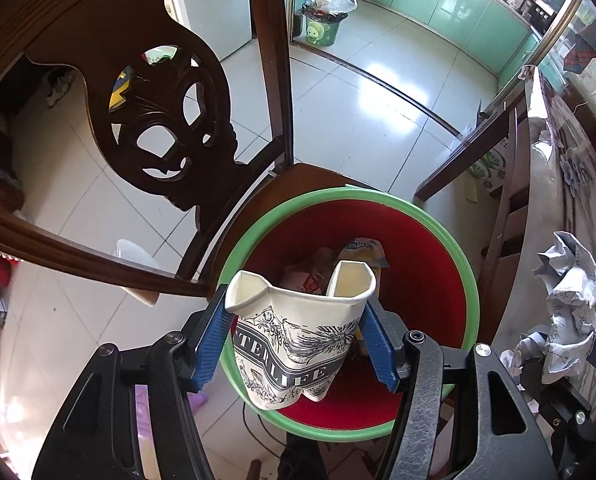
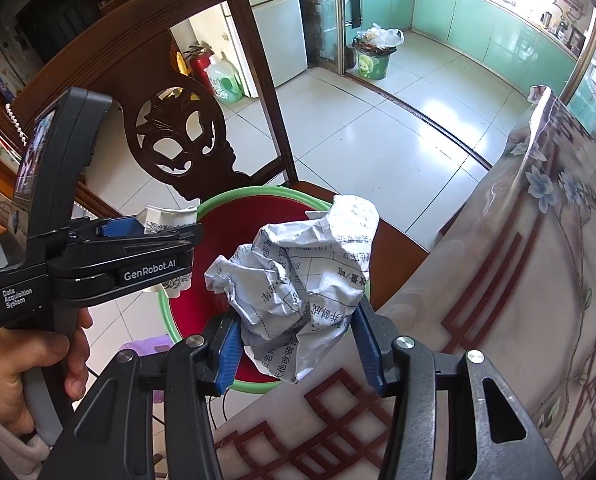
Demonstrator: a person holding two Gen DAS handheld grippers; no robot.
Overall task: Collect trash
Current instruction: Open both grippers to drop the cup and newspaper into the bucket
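A red bin [image 1: 418,264] with a green rim stands on the seat of a carved wooden chair [image 1: 165,120], wrappers already inside, beside the corner of a table [image 2: 518,280] under a flowered cloth. Over its near rim, the left gripper [image 1: 293,344], jaws half apart, pinches a crushed paper cup [image 1: 298,340]. The right gripper [image 2: 298,344] likewise clamps a crumpled paper ball [image 2: 302,276] above the bin's table-side rim.

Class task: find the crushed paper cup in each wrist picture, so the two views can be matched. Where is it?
Left wrist: crushed paper cup at lower centre, over the red bin.
Right wrist: cup at left of centre, mostly hidden by the left tool.
Shared landmark: the carved chair back.
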